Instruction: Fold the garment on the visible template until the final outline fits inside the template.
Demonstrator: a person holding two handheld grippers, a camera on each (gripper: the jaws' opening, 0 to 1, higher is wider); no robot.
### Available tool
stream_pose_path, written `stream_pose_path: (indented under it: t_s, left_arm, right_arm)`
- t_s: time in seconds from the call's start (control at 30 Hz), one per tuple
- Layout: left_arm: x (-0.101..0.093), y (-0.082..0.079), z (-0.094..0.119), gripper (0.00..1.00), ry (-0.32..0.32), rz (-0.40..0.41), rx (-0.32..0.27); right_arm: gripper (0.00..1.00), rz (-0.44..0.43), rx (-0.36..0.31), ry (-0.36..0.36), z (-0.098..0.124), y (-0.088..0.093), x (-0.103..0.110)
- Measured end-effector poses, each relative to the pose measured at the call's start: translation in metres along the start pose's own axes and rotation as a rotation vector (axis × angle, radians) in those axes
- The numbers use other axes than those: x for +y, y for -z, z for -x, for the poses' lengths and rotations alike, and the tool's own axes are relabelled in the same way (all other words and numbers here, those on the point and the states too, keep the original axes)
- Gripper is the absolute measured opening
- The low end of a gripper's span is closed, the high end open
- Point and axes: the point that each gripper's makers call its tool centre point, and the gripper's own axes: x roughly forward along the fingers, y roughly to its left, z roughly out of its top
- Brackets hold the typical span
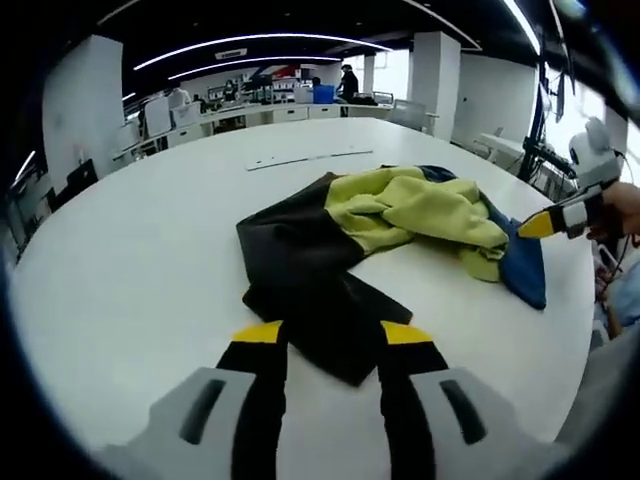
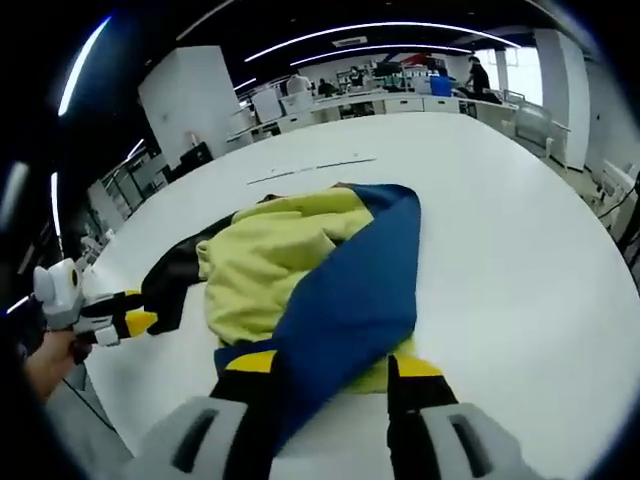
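Note:
A crumpled garment (image 1: 400, 215) in black, yellow-green and blue lies on the round white table (image 1: 150, 260). My left gripper (image 1: 333, 335) is open at its near black edge, and the black cloth reaches between the jaws. In the left gripper view, my right gripper (image 1: 545, 225) is held by a hand at the blue edge on the right. In the right gripper view, the garment (image 2: 290, 265) lies close ahead, and its blue part runs between the jaws of my open right gripper (image 2: 332, 365). The left gripper (image 2: 130, 322) sits by the black cloth there.
A thin grey line (image 1: 310, 158) marks the table beyond the garment, seen also as a line (image 2: 310, 168) in the right gripper view. Desks, shelves and people stand far behind. A black stand (image 1: 535, 130) rises at the table's right edge.

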Motion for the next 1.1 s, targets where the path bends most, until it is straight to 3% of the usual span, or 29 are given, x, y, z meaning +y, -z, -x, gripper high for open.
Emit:
stream_pose_path:
  t_s: [0.17, 0.33, 0.53, 0.8, 1.0, 1.1]
  left_arm:
    - [0.002, 0.007, -0.003, 0.13, -0.008, 0.007, 0.015]
    - [0.003, 0.011, -0.005, 0.0, 0.002, 0.045, 0.01]
    - [0.005, 0.009, -0.003, 0.0, 0.003, 0.073, -0.002]
    - [0.017, -0.008, 0.017, 0.0, -0.011, 0.107, -0.053]
    - [0.033, -0.019, 0.032, 0.0, -0.022, 0.094, -0.068]
    - [0.042, -0.023, 0.036, 0.0, -0.032, 0.09, -0.073]
  right_arm:
    - [0.19, -0.035, -0.04, 0.02, 0.002, 0.0, 0.0]
    - [0.0, -0.007, -0.074, 0.02, 0.007, -0.006, -0.001]
    - [0.0, 0.033, -0.117, 0.004, 0.017, -0.016, -0.002]
    - [0.0, 0.099, -0.154, 0.02, 0.033, -0.036, -0.012]
    - [0.0, 0.098, -0.193, 0.07, 0.045, -0.058, -0.039]
    - [0.0, 0.084, -0.182, 0.087, 0.049, -0.066, -0.052]
